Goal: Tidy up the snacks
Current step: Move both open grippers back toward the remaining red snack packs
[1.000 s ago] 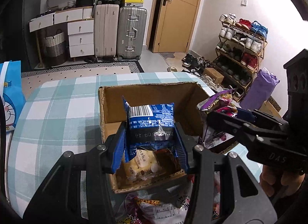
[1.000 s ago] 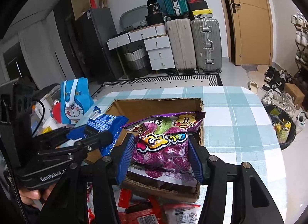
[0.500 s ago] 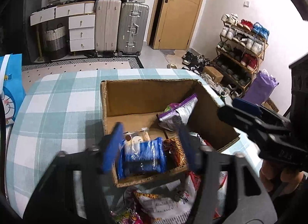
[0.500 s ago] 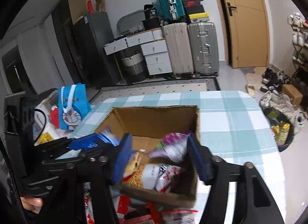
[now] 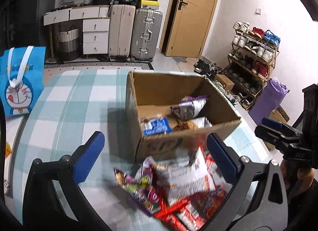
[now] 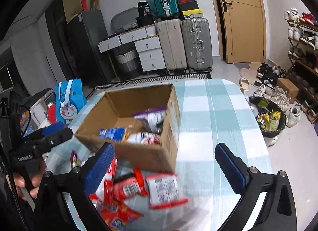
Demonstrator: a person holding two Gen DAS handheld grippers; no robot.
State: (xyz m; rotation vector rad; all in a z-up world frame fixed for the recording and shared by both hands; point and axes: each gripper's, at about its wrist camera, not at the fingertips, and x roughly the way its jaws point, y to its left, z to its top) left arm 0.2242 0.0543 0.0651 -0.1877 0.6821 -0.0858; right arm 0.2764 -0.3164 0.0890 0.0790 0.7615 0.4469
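An open cardboard box (image 5: 198,131) stands on the checked table; it also shows in the right wrist view (image 6: 157,157). Inside lie a blue packet (image 5: 157,126), a purple bag (image 5: 190,106) and other snacks. The blue packet (image 6: 112,133) and purple bag (image 6: 153,116) show in the right wrist view too. A pile of loose snack packets (image 5: 178,187) lies in front of the box, also in the right wrist view (image 6: 137,189). My left gripper (image 5: 155,159) is open and empty above the pile. My right gripper (image 6: 165,169) is open and empty above the pile's right side.
A blue cartoon bag (image 5: 21,80) stands at the table's left edge. The right gripper (image 5: 286,137) appears at the right of the left wrist view. Suitcases (image 5: 135,34), drawers, a door and a shoe rack (image 5: 252,62) are behind. A bin (image 6: 268,119) stands on the floor right.
My left gripper let the blue packet drop into the box and my right gripper let go of the purple bag there. Both opened wide and drew back over the pile.
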